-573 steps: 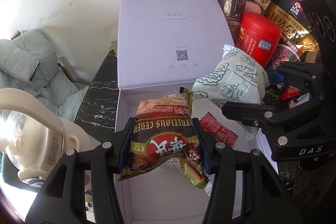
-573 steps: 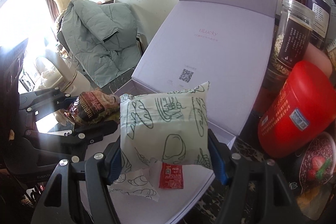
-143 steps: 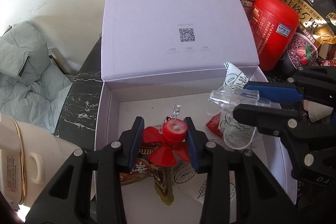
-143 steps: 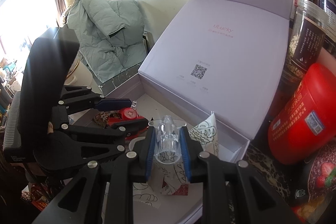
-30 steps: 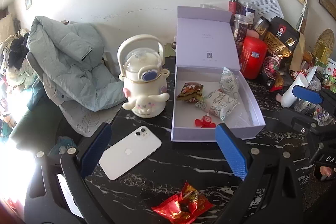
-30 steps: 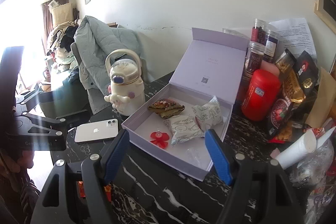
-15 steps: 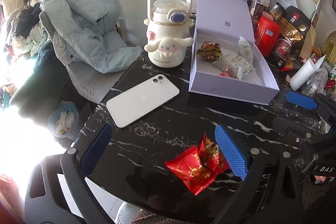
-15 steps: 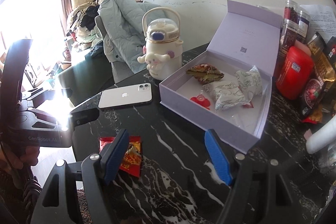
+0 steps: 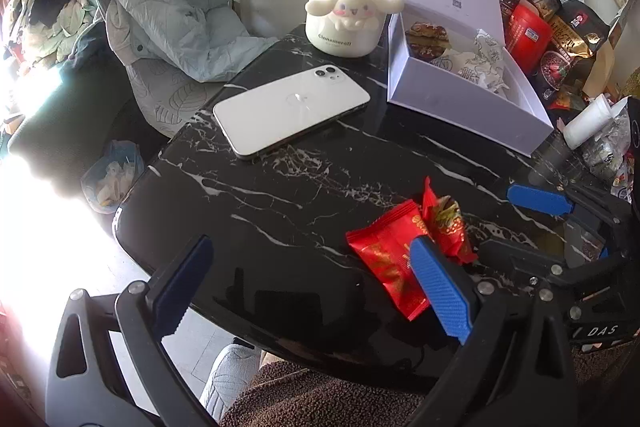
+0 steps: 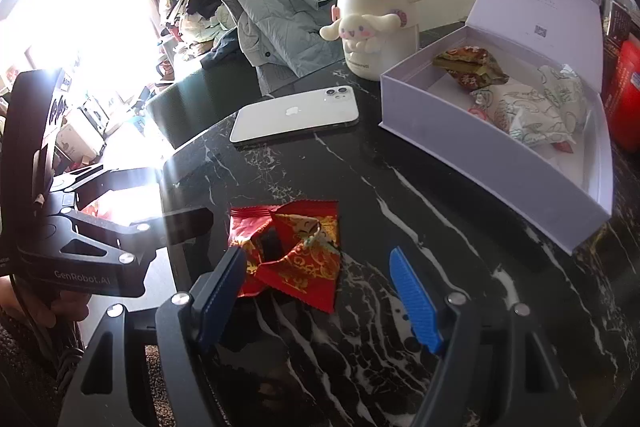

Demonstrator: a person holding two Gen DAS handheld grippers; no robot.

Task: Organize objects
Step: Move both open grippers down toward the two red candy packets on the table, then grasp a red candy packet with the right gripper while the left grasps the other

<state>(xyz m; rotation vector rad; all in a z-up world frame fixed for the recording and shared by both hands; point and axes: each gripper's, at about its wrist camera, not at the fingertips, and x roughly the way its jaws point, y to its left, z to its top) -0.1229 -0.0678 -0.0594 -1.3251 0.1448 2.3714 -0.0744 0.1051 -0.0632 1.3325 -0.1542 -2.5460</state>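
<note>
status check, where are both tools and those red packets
Left tool open, empty. Right tool open, empty, above the red packets. Packets on the table, outside the purple box. Nothing in the way.

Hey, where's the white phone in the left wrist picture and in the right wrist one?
Left wrist: the phone lies upper centre, left of the box.
Right wrist: the phone lies upper centre, again left of the box.
Shared landmark: the cream bottle stands just behind the phone's camera end.
</note>
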